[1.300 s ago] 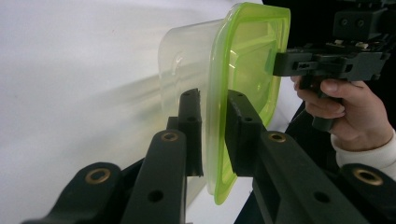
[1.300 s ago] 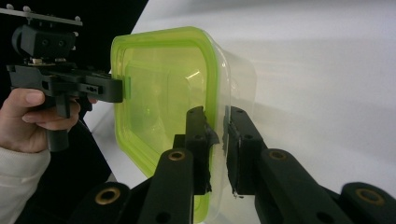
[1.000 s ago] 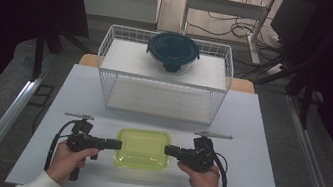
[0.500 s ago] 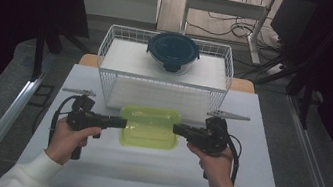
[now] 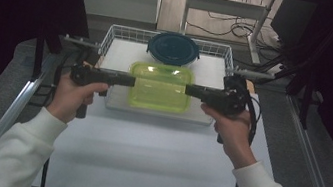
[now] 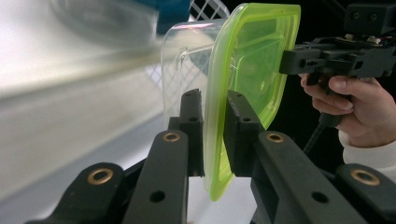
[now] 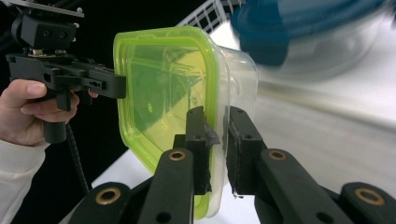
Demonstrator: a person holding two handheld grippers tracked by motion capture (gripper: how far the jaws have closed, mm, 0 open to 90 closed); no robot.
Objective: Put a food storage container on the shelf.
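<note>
No words, numbers or signs are showing anywhere that can be read, not even on the green lid [image 5: 160,86].

My left tongs [image 6: 215,135] are clamped on the near rim of the lime-green lid [image 6: 254,70], one jaw on each face, lid edge-on to me. The lid sits on a clear plastic container [image 6: 182,60], which bulges off to the left of it. At the far rim, my right tongs [image 6: 292,60] come in from the right, with my right hand [image 6: 359,109] wrapped around the grip. White wire basket [image 6: 205,9] and a blue shape behind, blurred. White table [image 6: 56,116] below.
</note>
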